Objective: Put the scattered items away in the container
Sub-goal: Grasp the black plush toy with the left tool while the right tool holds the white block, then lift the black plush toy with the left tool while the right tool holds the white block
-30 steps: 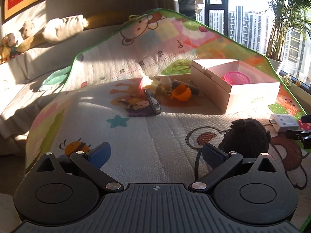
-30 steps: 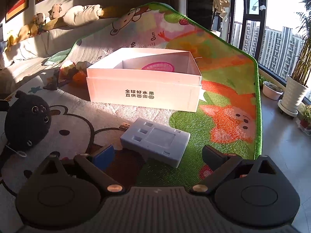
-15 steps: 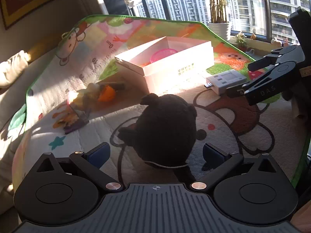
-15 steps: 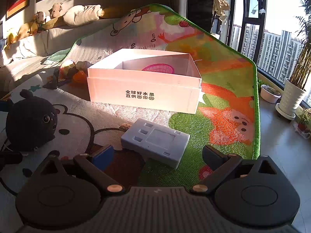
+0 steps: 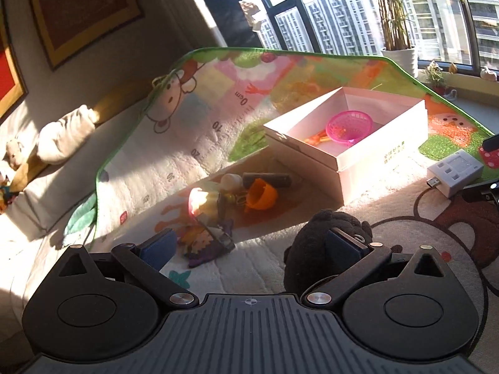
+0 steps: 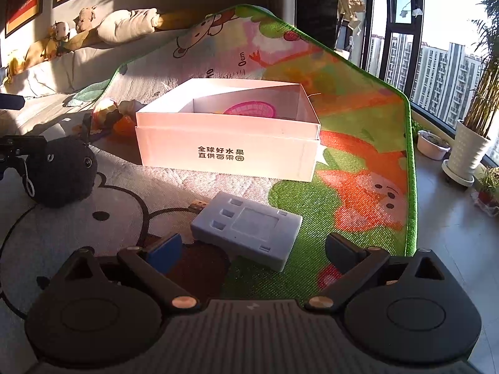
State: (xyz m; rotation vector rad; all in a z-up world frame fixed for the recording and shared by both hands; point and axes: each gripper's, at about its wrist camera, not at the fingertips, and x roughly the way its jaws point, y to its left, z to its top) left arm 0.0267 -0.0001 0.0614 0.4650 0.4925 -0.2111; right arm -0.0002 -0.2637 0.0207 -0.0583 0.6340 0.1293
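My left gripper (image 5: 249,246) gapes wide beside the black plush toy (image 5: 315,243) on the play mat (image 6: 358,143); my right gripper (image 6: 254,247), equally wide and empty, hovers over the white adapter (image 6: 249,229) near the white box (image 6: 230,152).

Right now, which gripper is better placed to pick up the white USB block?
Right. The right gripper is open with the white USB block lying just ahead between its fingers. The left gripper is open beside the black plush toy, with the block off to its far right.
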